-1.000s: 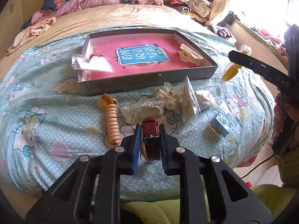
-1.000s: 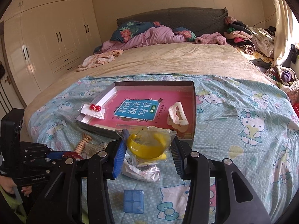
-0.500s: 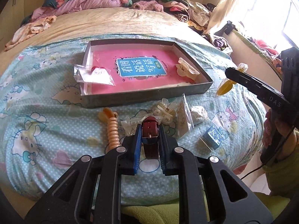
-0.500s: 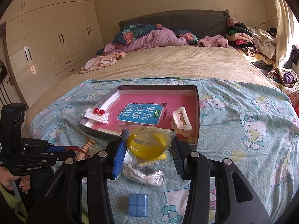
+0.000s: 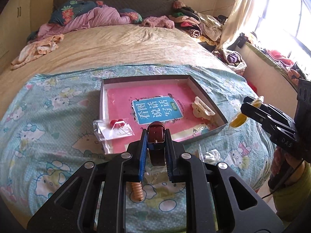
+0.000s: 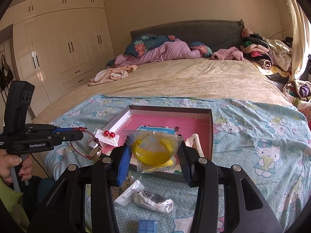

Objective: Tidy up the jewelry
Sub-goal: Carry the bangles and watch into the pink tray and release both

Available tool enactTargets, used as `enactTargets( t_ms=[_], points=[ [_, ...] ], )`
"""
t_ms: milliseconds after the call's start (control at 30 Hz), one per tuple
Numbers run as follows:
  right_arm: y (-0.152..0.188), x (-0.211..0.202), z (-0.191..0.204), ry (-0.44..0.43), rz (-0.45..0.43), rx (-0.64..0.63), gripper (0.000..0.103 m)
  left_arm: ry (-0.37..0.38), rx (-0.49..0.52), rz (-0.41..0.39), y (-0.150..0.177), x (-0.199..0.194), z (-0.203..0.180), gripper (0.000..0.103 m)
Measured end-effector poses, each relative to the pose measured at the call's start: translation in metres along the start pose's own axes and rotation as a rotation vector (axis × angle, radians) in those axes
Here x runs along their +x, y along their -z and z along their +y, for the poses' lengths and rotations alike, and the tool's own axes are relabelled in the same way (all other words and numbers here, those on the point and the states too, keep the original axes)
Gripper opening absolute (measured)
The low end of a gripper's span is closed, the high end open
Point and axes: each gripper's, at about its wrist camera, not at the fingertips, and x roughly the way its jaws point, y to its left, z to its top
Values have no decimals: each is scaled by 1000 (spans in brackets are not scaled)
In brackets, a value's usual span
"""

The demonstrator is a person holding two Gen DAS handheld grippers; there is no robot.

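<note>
1. Left wrist view: left gripper (image 5: 155, 136) clamped on a brown leather watch strap (image 5: 156, 138), buckle end up between the blue pads; held above the near edge of the grey shallow box (image 5: 206, 93).
2. Right wrist view: same left gripper (image 6: 78, 133) seen from the side, watch (image 6: 91, 148) dangling below it by the strap, round gold case lowest; hanging over the blue Hello Kitty sheet (image 6: 252, 128), just left of the box (image 6: 210, 130).
3. Right gripper (image 6: 154, 151) closed on a clear plastic bag holding a yellow bangle (image 6: 153, 150); bag raised in front of the box's near right corner; same bag (image 5: 240, 118) seen at the gripper tip in the left view, beyond the box's right wall.
4. Inside the box: pink book with blue title panel (image 5: 157, 110) lying flat; cream hair claw (image 5: 202, 109) at the right side.
5. Clear packet with red bead earrings (image 5: 113, 128) resting across the box's left wall, partly over the sheet.
6. On the sheet nearer the camera: beige spiral hair tie (image 5: 137, 192), crumpled plastic packets (image 6: 153, 201), small blue box (image 6: 147, 226).
</note>
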Motion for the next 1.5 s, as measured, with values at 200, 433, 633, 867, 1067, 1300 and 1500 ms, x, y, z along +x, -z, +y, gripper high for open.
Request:
enactTargets(
  t_ms=[200, 433, 633, 867, 1067, 1300, 1500],
  points=[
    [-8, 7, -4, -3, -17, 2, 43, -11, 7, -17, -16, 10, 0, 10],
    [-13, 15, -8, -3, -12, 5, 43, -6, -7, -20, -30, 27, 3, 10],
    [-12, 28, -15, -2, 18, 17, 43, 59, -38, 2, -36, 46, 3, 10],
    [-8, 44, -18, -1, 65, 30, 43, 128, -40, 38, -35, 70, -1, 10],
    [-4, 59, -20, 1, 111, 40, 43, 167, -30, 63, -31, 86, -2, 10],
    [-1, 73, -20, 6, 158, 41, 43, 175, -27, 91, -25, 104, 4, 10],
    [1, 85, -18, 10, 200, 34, 43, 167, -39, 101, -22, 113, 15, 10]
  ],
)
